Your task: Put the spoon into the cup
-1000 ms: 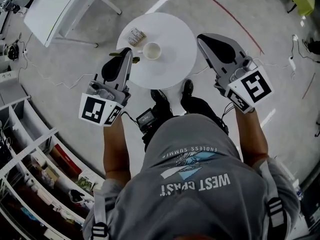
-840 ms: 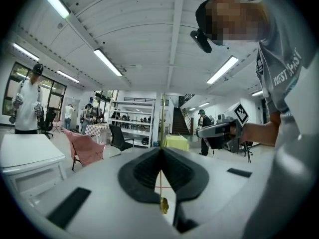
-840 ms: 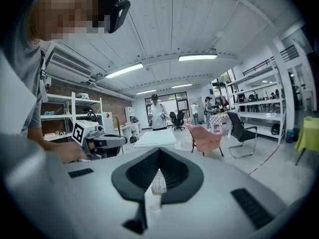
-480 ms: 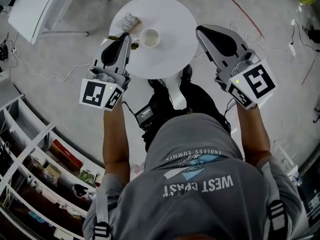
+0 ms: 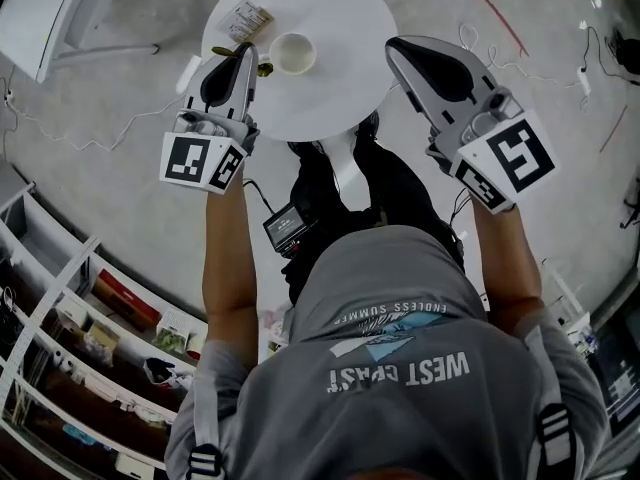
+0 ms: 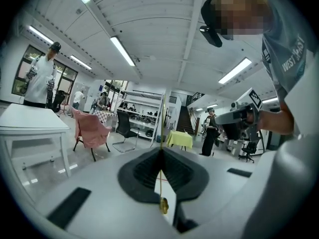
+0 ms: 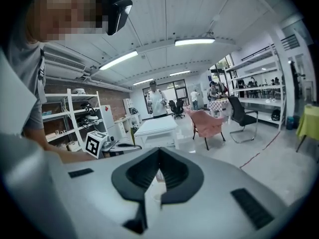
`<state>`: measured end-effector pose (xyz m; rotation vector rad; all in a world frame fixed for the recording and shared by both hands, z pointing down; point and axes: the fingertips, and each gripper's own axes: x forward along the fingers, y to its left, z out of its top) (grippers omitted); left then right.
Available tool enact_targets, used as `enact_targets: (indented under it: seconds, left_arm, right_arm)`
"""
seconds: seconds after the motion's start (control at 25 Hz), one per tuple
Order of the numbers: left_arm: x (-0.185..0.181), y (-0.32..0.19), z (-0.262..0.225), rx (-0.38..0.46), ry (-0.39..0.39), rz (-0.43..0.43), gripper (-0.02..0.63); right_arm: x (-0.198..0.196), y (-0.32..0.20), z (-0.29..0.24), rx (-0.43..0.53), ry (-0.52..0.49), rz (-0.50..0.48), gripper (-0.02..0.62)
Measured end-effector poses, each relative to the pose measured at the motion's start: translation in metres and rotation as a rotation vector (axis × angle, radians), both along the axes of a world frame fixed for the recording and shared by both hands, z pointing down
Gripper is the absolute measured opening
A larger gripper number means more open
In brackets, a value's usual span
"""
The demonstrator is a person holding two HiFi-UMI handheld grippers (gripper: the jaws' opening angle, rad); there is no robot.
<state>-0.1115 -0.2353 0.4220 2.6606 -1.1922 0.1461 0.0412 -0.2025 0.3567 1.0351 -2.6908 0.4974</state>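
Note:
A white cup (image 5: 293, 53) stands upright on the round white table (image 5: 340, 88). My left gripper (image 5: 246, 51) hangs over the table's left edge, just left of the cup, and is shut on a thin gold spoon (image 5: 264, 68). In the left gripper view the spoon (image 6: 163, 204) shows as a slim gold rod running along the closed jaws of that gripper (image 6: 160, 151). My right gripper (image 5: 392, 46) is at the table's right edge, apart from the cup. Its jaws meet with nothing between them (image 7: 159, 151).
A small printed packet (image 5: 245, 18) lies on the table behind the spoon. A white rectangular table (image 5: 60, 8) stands at the upper left. Shelves (image 5: 90, 318) line the lower left. Cables trail across the floor, and people, chairs and tables stand farther off.
The round table now sits higher in the head view. Both grippers have moved up with it, and the left one keeps the spoon beside the cup.

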Motion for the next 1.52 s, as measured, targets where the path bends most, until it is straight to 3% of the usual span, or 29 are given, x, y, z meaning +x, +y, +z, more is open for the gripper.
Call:
enact_targets:
  seconds: [0.68,1.52]
  left_arm:
    - [0.002,-0.011,0.067,-0.042,0.014,-0.054,0.0]
    - [0.002,-0.02,0.135,-0.16,-0.005,-0.079,0.0]
  right_arm:
    - [-0.005,0.018,0.042,-0.092,0.016,-0.003,0.002]
    - [-0.009,0.012,0.069,-0.161,0.015,-0.014,0.002]
